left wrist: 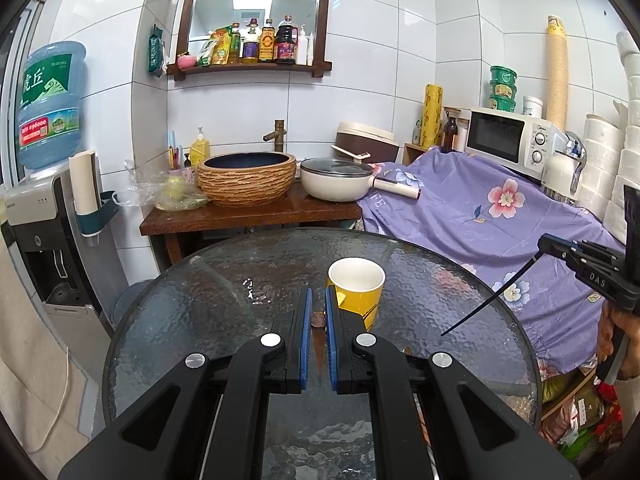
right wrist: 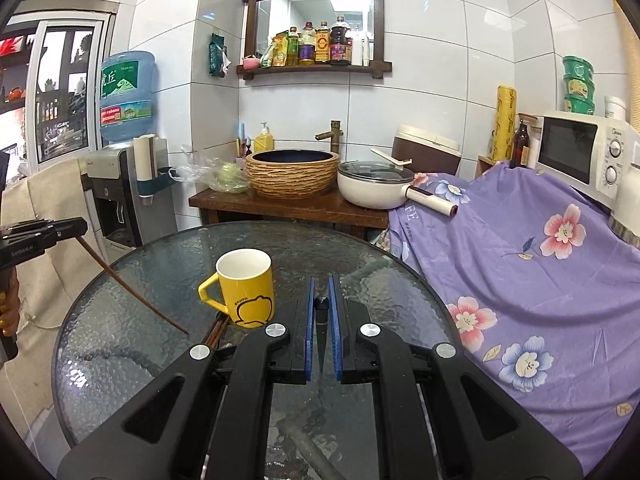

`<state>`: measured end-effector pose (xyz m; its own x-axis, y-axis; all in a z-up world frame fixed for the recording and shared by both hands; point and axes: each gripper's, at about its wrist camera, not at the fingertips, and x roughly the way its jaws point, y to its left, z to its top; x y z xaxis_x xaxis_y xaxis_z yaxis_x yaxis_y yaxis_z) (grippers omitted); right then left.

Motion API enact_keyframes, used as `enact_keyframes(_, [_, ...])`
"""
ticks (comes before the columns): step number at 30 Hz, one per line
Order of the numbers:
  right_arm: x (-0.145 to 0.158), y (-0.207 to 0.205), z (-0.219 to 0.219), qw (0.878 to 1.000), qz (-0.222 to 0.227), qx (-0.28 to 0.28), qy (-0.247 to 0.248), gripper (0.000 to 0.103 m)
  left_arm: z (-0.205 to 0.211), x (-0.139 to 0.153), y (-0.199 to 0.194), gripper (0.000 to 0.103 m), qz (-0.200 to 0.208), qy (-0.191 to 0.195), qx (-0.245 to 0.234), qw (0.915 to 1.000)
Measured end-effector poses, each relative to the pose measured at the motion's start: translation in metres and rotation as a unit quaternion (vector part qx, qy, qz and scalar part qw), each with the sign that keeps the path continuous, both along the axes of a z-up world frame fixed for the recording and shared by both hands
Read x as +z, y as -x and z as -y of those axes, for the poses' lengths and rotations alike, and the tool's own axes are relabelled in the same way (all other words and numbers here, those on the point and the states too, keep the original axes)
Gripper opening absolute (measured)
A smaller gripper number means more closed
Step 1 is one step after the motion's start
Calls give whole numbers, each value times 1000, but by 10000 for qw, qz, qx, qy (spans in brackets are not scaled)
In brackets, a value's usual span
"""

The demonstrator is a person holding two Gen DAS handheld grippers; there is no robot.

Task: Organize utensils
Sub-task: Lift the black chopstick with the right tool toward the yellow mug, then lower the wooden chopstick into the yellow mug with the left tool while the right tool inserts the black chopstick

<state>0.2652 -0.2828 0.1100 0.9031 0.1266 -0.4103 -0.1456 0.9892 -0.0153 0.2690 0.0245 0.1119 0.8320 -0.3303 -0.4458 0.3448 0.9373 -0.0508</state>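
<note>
Both tongs were clenched. The left gripper [left wrist: 318, 332] grasped a brown chopstick [right wrist: 132, 286], slanting down toward the glass table [left wrist: 200, 300]. The right gripper [right wrist: 322, 316] pinched a black chopstick [left wrist: 488, 300], its tip above the glass. A yellow mug [right wrist: 250, 292] stood between them, with more chopsticks [right wrist: 216, 330] lying just beside its base.

We saw a yellow ceramic mug [right wrist: 246, 288] with a white inside and a black outline drawing, a round table of grey pebbled glass [right wrist: 132, 344], a lilac cloth [right wrist: 532, 264] printed with pink and blue flowers, and a tan ribbed basin [right wrist: 292, 174] with a dark blue inside.
</note>
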Motion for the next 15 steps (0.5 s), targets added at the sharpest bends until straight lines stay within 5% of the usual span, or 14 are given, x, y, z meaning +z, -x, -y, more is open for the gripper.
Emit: enact_keyframes(15, [29,-33,-15,9994,-145,297,92,8,5,9,-13,7,-28,-161,-14,9999])
